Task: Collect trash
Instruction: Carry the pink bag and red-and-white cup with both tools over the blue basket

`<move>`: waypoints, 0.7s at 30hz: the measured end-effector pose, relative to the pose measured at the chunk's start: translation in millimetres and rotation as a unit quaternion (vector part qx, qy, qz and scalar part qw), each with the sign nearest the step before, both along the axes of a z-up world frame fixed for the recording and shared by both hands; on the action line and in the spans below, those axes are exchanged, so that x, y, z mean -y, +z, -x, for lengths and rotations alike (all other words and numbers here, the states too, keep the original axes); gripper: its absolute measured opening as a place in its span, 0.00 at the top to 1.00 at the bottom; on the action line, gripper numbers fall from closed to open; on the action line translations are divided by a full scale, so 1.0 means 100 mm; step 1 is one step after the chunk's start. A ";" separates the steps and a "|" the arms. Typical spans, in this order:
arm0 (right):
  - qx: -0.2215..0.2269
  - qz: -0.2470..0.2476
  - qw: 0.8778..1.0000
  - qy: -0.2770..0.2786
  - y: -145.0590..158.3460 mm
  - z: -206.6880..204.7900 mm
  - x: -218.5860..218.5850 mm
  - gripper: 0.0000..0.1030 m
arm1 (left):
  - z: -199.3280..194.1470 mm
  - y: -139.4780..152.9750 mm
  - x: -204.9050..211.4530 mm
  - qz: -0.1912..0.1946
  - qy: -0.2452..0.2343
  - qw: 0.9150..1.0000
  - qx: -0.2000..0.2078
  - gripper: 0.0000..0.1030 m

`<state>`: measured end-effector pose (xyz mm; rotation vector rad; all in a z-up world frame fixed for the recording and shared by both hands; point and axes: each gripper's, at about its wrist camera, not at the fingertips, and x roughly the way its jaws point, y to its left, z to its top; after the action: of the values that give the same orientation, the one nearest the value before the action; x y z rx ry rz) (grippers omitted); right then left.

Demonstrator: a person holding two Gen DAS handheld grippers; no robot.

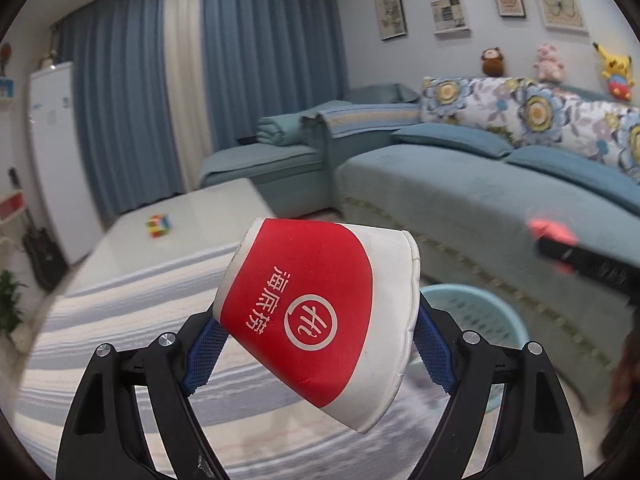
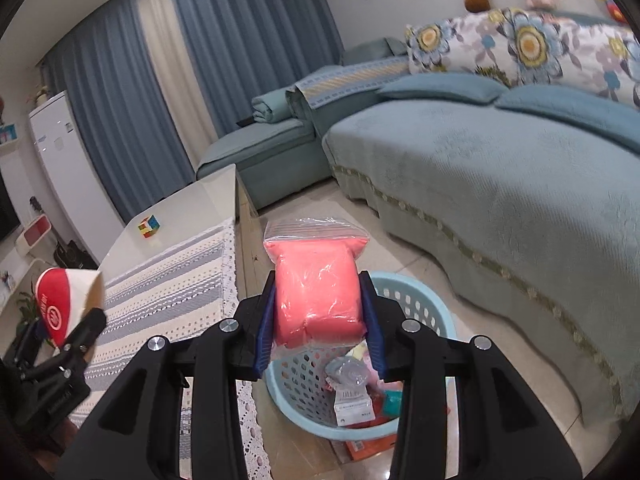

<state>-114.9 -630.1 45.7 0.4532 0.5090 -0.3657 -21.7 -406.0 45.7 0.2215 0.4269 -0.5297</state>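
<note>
My left gripper (image 1: 316, 340) is shut on a red and white paper cup (image 1: 320, 312), held tilted above the striped table runner (image 1: 132, 344); the cup also shows at the left of the right wrist view (image 2: 60, 304). My right gripper (image 2: 320, 320) is shut on a clear zip bag with pink filling (image 2: 316, 288), held just above a light blue plastic basket (image 2: 424, 304) on the floor. The basket holds several wrappers and bits of trash (image 2: 356, 396). In the left wrist view the basket's rim (image 1: 480, 312) shows behind the cup, and the right gripper (image 1: 576, 252) is blurred at the right.
A white coffee table (image 2: 188, 208) with a striped runner carries a colour cube (image 2: 149, 227). A teal sofa (image 2: 500, 184) with floral cushions stands to the right. Tiled floor lies between table and sofa. A white fridge (image 1: 56, 152) and blue curtains stand behind.
</note>
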 end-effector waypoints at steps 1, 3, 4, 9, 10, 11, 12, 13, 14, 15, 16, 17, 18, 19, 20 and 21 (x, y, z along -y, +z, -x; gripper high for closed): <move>-0.003 -0.002 1.000 -0.005 -0.01 0.00 0.02 0.65 | 0.01 0.00 0.08 0.005 -0.004 1.000 -0.001 0.22; -0.006 -0.009 1.000 -0.019 -0.04 0.02 0.09 0.65 | 0.02 0.00 0.25 0.016 -0.013 1.000 -0.006 0.22; -0.006 -0.012 1.000 -0.024 -0.05 0.03 0.12 0.65 | 0.03 0.01 0.35 0.022 -0.018 1.000 -0.008 0.22; 0.003 -0.028 0.998 -0.050 -0.05 0.12 0.32 0.65 | 0.10 0.06 0.66 0.039 -0.027 0.999 -0.002 0.22; 0.009 -0.034 0.998 -0.052 -0.03 0.14 0.36 0.65 | 0.11 0.07 0.70 0.042 -0.029 0.999 -0.004 0.22; 0.016 -0.034 0.998 -0.054 -0.01 0.17 0.39 0.65 | 0.13 0.06 0.76 0.044 -0.031 0.999 -0.007 0.22; 0.020 -0.031 0.998 -0.055 0.03 0.18 0.40 0.65 | 0.15 0.06 0.85 0.046 -0.034 0.998 -0.008 0.22; 0.021 -0.023 0.998 -0.057 0.06 0.18 0.42 0.65 | 0.17 0.05 0.91 0.046 -0.038 0.998 -0.009 0.22; 0.020 -0.014 0.998 -0.060 0.08 0.18 0.44 0.65 | 0.18 0.05 0.96 0.046 -0.041 0.998 -0.009 0.22; 0.018 -0.004 0.998 -0.064 0.11 0.18 0.46 0.65 | 0.19 0.03 1.02 0.043 -0.045 0.998 -0.010 0.22; 0.018 0.000 0.998 -0.066 0.12 0.18 0.48 0.65 | 0.19 0.01 1.07 0.040 -0.047 0.998 -0.011 0.22; 0.018 0.003 0.998 -0.067 0.12 0.18 0.50 0.65 | 0.18 -0.02 1.16 0.037 -0.050 0.998 -0.014 0.22; 0.016 0.005 0.997 -0.070 0.12 0.17 0.52 0.65 | 0.18 -0.04 1.19 0.036 -0.052 0.998 -0.017 0.22; 0.014 0.008 0.997 -0.072 0.12 0.16 0.55 0.65 | 0.16 -0.06 1.23 0.034 -0.052 0.998 -0.020 0.22; 0.011 0.012 0.997 -0.074 0.12 0.14 0.57 0.65 | 0.12 -0.09 1.28 0.034 -0.052 0.998 -0.025 0.22; 0.008 0.018 0.997 -0.078 0.12 0.12 0.60 0.65 | 0.08 -0.11 1.32 0.035 -0.054 0.997 -0.034 0.22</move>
<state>-127.1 -689.8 57.4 0.4624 0.4532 -0.5193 -30.2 -538.4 34.2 0.1605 0.4628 -0.6579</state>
